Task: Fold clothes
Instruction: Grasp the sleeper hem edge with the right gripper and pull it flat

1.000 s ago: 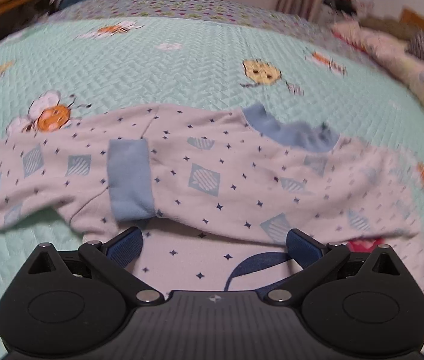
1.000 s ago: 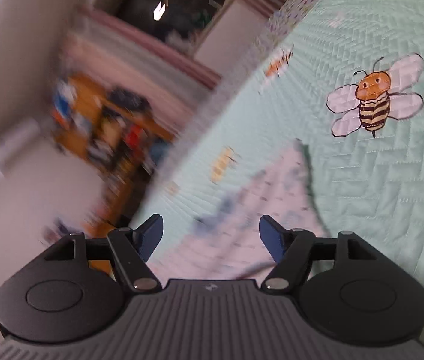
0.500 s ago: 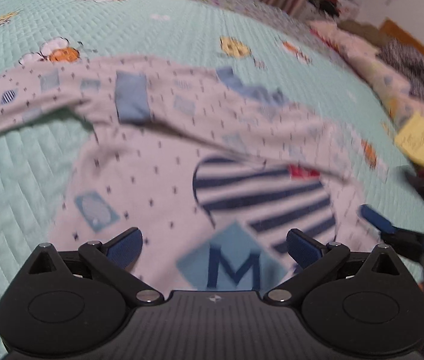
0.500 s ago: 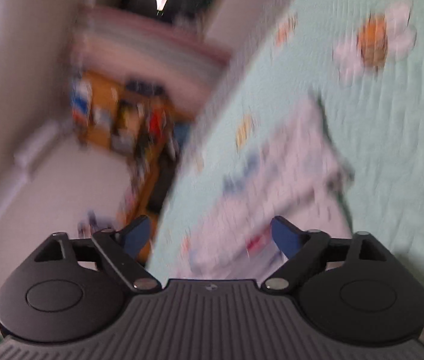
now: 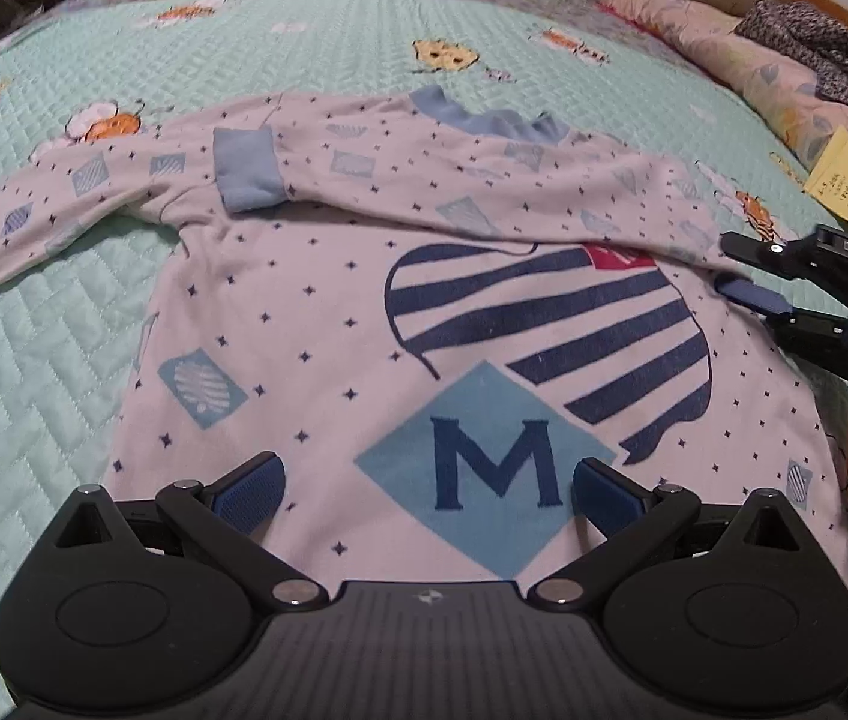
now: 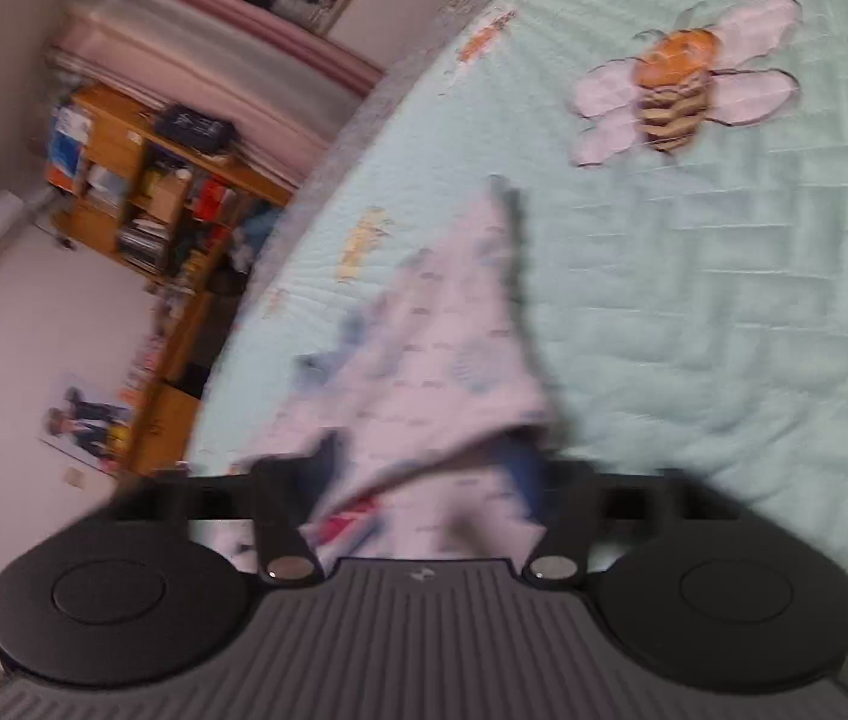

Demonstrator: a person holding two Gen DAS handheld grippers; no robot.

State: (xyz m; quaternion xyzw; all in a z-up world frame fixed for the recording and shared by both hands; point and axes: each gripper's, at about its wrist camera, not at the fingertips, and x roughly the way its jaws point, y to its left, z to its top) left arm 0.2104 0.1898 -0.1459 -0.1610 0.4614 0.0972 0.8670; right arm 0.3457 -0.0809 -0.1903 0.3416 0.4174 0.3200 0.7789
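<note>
Pale cotton pyjama top with star dots and navy-striped "M" print [image 5: 424,324] lies flat on the mint quilted bed [image 5: 45,372] for folding: left hand-held gripper [image 5: 427,489] hovers spread over the hem just ahead of it, right hand-held gripper [image 6: 417,480] is closing on the top's side fold between its jaws.

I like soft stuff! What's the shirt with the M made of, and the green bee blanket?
The shirt looks like soft matte cotton knit: it drapes and wrinkles. The blanket looks like quilted padded fabric, with stitched zigzag ridges. The exact fibres cannot be told.
</note>
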